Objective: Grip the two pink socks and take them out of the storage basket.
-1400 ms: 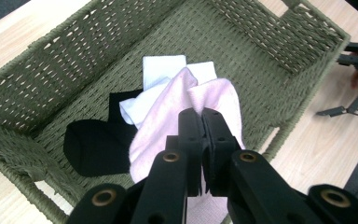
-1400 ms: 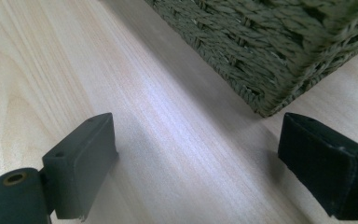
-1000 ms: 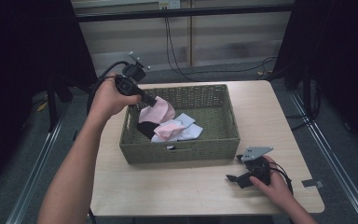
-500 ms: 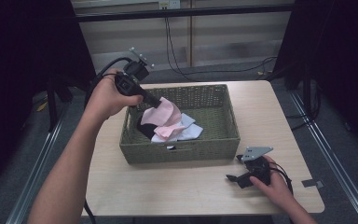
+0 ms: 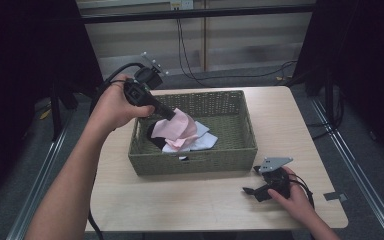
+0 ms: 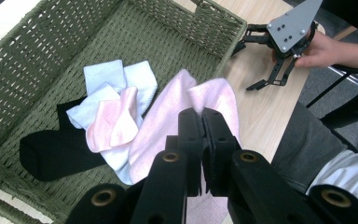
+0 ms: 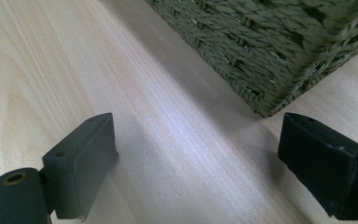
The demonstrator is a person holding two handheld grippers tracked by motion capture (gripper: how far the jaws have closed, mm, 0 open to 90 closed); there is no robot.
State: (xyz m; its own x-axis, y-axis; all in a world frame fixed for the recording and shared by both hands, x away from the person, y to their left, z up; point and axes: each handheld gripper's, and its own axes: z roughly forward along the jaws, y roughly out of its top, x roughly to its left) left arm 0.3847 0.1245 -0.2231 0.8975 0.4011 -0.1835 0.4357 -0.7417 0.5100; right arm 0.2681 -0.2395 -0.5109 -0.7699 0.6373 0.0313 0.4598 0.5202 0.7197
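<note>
A green woven basket stands mid-table with several socks inside. My left gripper is shut on a pink sock and holds it up over the basket's left half. In the left gripper view the pink sock hangs from the closed jaws, above a white-and-pink sock pile and a black sock on the basket floor. My right gripper rests open on the table in front of the basket's right corner, with nothing between its fingers.
The wooden table has bare room in front of the basket and to its right. A small grey tab lies near the right edge. Black stands and cables sit behind the table.
My left gripper has lifted the pink sock a little higher above the pile in the basket. The right gripper has stayed where it was on the table.
</note>
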